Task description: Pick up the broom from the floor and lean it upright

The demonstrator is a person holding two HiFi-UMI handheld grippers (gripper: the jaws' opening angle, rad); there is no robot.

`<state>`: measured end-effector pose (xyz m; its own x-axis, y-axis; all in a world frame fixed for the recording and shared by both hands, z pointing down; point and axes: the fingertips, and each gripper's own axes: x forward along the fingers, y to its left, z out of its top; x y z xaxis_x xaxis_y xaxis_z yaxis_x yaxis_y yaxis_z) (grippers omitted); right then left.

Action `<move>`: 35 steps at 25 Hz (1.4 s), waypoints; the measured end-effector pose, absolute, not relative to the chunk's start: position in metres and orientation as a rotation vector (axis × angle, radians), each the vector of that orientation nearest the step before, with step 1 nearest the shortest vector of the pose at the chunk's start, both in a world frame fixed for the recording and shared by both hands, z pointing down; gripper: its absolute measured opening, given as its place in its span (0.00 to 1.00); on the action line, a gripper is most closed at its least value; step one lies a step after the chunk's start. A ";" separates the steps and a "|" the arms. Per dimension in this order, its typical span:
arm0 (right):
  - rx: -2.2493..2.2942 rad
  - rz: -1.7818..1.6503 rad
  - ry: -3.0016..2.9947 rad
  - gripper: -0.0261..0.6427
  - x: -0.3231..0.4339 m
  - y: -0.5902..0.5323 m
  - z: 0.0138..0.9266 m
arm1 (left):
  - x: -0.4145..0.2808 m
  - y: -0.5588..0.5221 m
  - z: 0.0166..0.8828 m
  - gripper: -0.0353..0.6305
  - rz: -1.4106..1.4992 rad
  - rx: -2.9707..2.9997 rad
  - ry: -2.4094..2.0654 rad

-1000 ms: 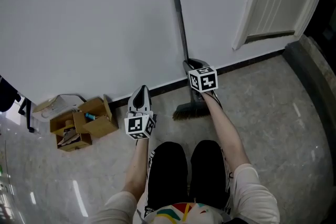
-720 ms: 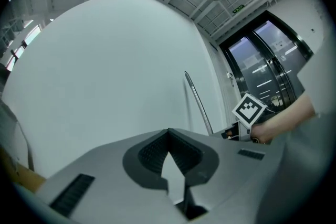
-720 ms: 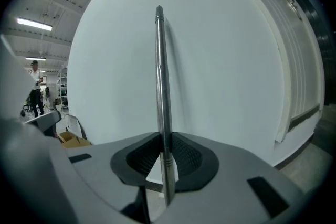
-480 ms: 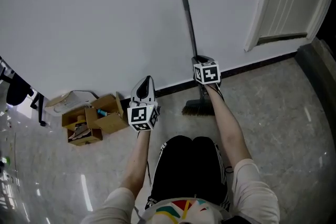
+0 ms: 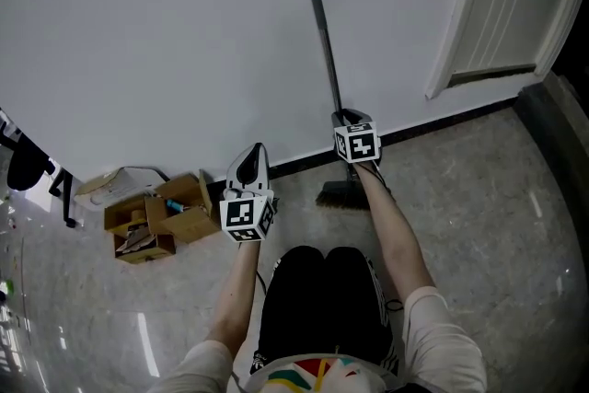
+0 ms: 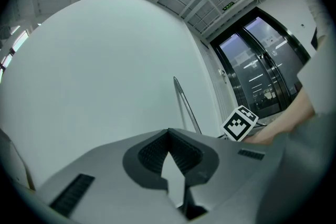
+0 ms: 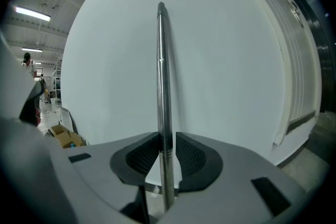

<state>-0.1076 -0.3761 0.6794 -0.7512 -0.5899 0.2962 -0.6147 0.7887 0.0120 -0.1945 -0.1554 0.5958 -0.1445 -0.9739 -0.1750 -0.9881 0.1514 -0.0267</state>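
The broom stands upright against the white wall, its dark metal handle (image 5: 324, 41) running down to the bristle head (image 5: 342, 195) on the floor by the baseboard. My right gripper (image 5: 342, 116) is shut on the lower part of the handle. In the right gripper view the handle (image 7: 161, 81) rises straight up from between the ribbed pads (image 7: 188, 153) of that gripper (image 7: 167, 148). My left gripper (image 5: 250, 154) hangs to the left of the broom, well apart from it and pointing at the wall. Its jaws (image 6: 168, 136) meet at the tips with nothing between them. The broom handle (image 6: 184, 105) shows beyond them.
Open cardboard boxes (image 5: 152, 216) with small items sit on the floor at the left by the wall. A white door frame (image 5: 488, 14) stands at the right, and a black baseboard (image 5: 442, 120) runs along the wall. The person's legs are below the grippers.
The broom stays upright on the wall in my right gripper's grip, shifted slightly. My left gripper has lifted a little, still shut and holding nothing.
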 end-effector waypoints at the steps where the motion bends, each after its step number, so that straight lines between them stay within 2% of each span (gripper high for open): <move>1: 0.926 0.116 -2.690 0.17 -0.108 -0.374 0.682 | -0.196 -0.154 0.598 0.12 0.146 -1.945 2.273; 4: 0.940 0.034 -2.691 0.18 -0.106 -0.369 0.681 | -0.199 -0.151 0.606 0.12 0.185 -1.941 2.306; 8: 0.959 -0.122 -2.717 0.35 -0.097 -0.368 0.661 | -0.194 -0.155 0.612 0.12 0.195 -1.968 2.304; 18: 0.826 -0.185 -2.896 0.34 -0.086 -0.308 0.590 | -0.176 -0.160 0.589 0.12 0.243 -1.990 2.236; 19: 0.856 -0.187 -2.912 0.33 -0.082 -0.300 0.584 | -0.172 -0.160 0.585 0.12 0.233 -1.996 2.217; 21: 0.927 -0.203 -2.945 0.08 -0.071 -0.285 0.574 | -0.165 -0.161 0.578 0.12 0.217 -2.006 2.174; 22: 0.940 -0.196 -2.970 0.06 -0.067 -0.277 0.571 | -0.163 -0.162 0.574 0.12 0.210 -2.008 2.150; 30: 0.762 -0.052 -2.970 0.06 -0.055 -0.211 0.633 | -0.132 -0.141 0.587 0.12 0.155 -2.078 2.006; 35: 0.750 0.013 -2.881 0.06 -0.056 -0.217 0.653 | -0.144 -0.140 0.601 0.12 0.188 -2.048 2.128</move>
